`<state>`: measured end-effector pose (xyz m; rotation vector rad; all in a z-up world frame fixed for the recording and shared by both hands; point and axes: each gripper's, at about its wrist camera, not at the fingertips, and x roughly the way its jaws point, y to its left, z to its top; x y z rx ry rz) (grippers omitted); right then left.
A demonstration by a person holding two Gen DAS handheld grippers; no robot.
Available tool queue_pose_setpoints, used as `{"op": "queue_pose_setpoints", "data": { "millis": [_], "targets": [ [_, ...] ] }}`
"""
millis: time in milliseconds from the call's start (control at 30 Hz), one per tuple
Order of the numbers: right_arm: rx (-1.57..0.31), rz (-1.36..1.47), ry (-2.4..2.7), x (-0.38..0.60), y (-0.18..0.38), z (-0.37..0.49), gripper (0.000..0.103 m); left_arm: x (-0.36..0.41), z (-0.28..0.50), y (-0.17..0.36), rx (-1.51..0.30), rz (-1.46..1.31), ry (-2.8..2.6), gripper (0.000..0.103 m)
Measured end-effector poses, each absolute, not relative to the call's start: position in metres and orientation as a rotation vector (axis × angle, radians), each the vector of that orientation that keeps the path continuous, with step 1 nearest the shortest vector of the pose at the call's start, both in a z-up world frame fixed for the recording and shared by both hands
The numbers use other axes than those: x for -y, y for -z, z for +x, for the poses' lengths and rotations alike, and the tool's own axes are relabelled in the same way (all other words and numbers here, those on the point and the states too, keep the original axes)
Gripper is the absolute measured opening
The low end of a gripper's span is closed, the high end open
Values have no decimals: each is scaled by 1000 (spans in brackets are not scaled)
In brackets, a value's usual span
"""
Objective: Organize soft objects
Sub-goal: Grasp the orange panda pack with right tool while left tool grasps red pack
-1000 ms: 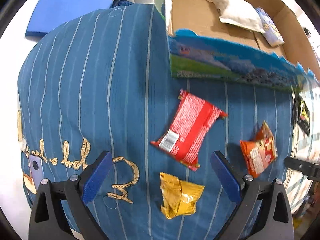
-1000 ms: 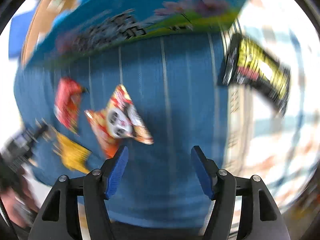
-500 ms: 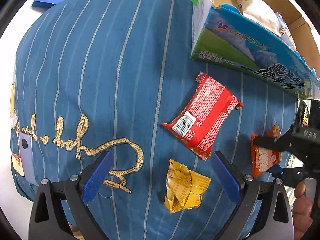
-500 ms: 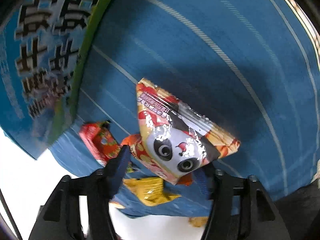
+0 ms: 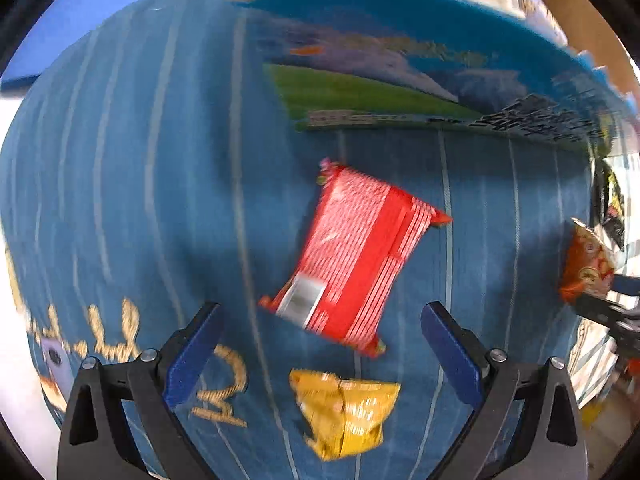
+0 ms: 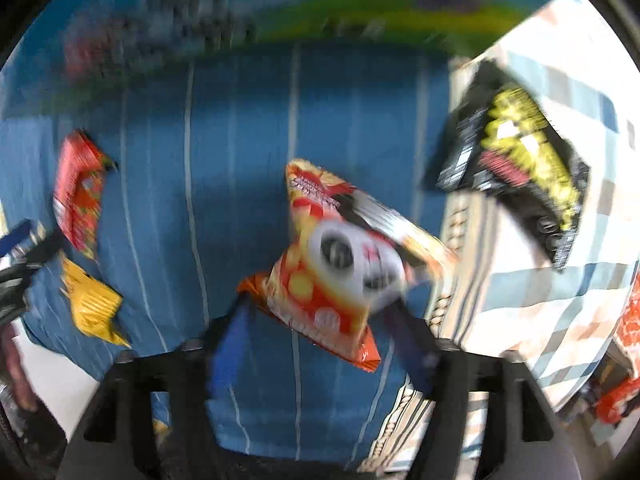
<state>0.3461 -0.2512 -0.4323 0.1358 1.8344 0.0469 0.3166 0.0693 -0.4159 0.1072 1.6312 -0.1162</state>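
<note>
Right gripper [image 6: 320, 312] clamped on orange panda snack bag [image 6: 340, 268], up off the blue striped cloth [image 5: 160, 160]. Left gripper [image 5: 320, 344] spread wide over red packet [image 5: 356, 256], crumpled yellow wrapper [image 5: 344, 412] nearer the cloth's near edge.

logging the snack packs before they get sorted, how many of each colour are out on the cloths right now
red pack: 1
yellow pack: 1
orange panda pack, held in the right gripper: 1
black and yellow pack: 1
total: 4
More red-orange packaging shows at the right wrist view's edge, too blurred to count.
</note>
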Motion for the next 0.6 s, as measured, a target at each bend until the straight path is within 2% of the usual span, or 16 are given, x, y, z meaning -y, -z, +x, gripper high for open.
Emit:
{"op": "queue_pose_setpoints", "data": {
  "millis": [33,67,133,167,367,467,500,533,600],
  "targets": [
    [-1818,157,-34,254,425,347,90,-64,322,424,-1644,123,130,101],
    [-1802,188,-22,259,419,346,90,-62,326,429,-1654,129,137,101],
    [-1790,237,3,263,413,344,90,-61,339,443,-1678,141,149,81],
    [-1789,268,25,270,410,343,90,-60,343,450,-1690,138,166,57],
    [-1748,503,113,295,424,339,90,-61,343,463,-1704,103,125,48],
    [-1747,539,146,284,444,340,88,-65,327,457,-1712,49,80,47],
    [-1745,542,150,279,450,338,74,-70,320,452,-1711,32,76,47],
    [-1748,535,156,275,455,336,53,-69,313,450,-1711,14,73,47],
    [-1755,527,155,266,462,334,52,-65,304,448,-1719,2,72,47]
  ]
}}
